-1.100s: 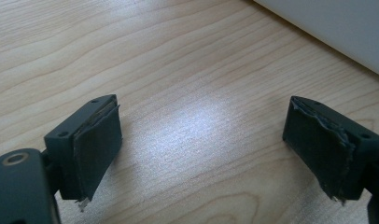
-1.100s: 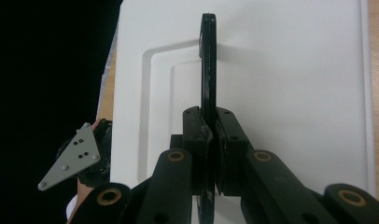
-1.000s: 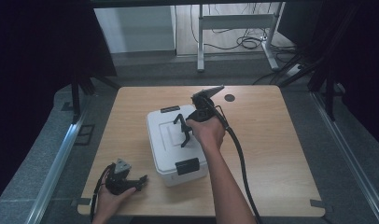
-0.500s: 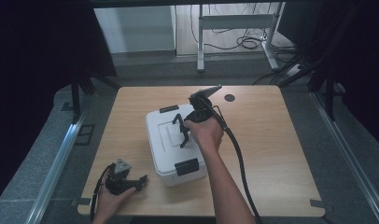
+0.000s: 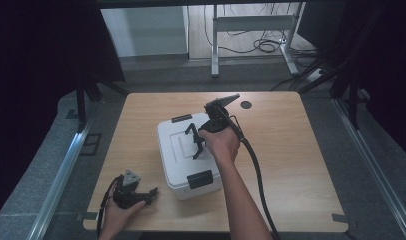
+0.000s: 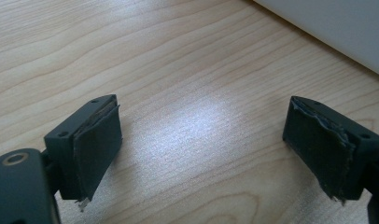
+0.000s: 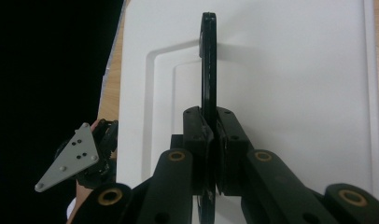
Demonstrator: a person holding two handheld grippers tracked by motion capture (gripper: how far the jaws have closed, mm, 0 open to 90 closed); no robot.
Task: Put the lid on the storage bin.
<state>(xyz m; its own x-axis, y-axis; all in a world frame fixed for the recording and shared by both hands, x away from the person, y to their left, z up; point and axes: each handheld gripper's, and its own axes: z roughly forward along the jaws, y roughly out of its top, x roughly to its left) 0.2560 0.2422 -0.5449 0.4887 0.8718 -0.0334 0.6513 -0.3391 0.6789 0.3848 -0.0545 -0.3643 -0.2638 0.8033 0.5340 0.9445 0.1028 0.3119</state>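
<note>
The box [image 5: 183, 152], white with black latches, stood on the table [image 5: 301, 165] slightly left of centre, its long side running from the near edge toward the far edge. Its black handle [image 7: 208, 60] was raised upright from the lid, standing edge-on in the right gripper view.

The right gripper [image 5: 197, 142] was positioned over the lid, held by the right hand [image 5: 221, 145]. Its jaws were clamped on the handle, one pad on each face of the black bar. A cable [image 5: 256, 175] trailed from this gripper back across the table to the near edge.

The left gripper [image 5: 141, 196] rested low at the near left corner of the table, held by the left hand [image 5: 118, 212], just beside the near end of the box but apart from it. In the left gripper view, its jaws stood wide apart with bare wood between the pads [image 6: 96, 144]; nothing was held. The white wall of the box crossed the upper right corner of that view.

A small dark disc [image 5: 246, 105] lay in the tabletop near the far edge, well apart from the box.
</note>
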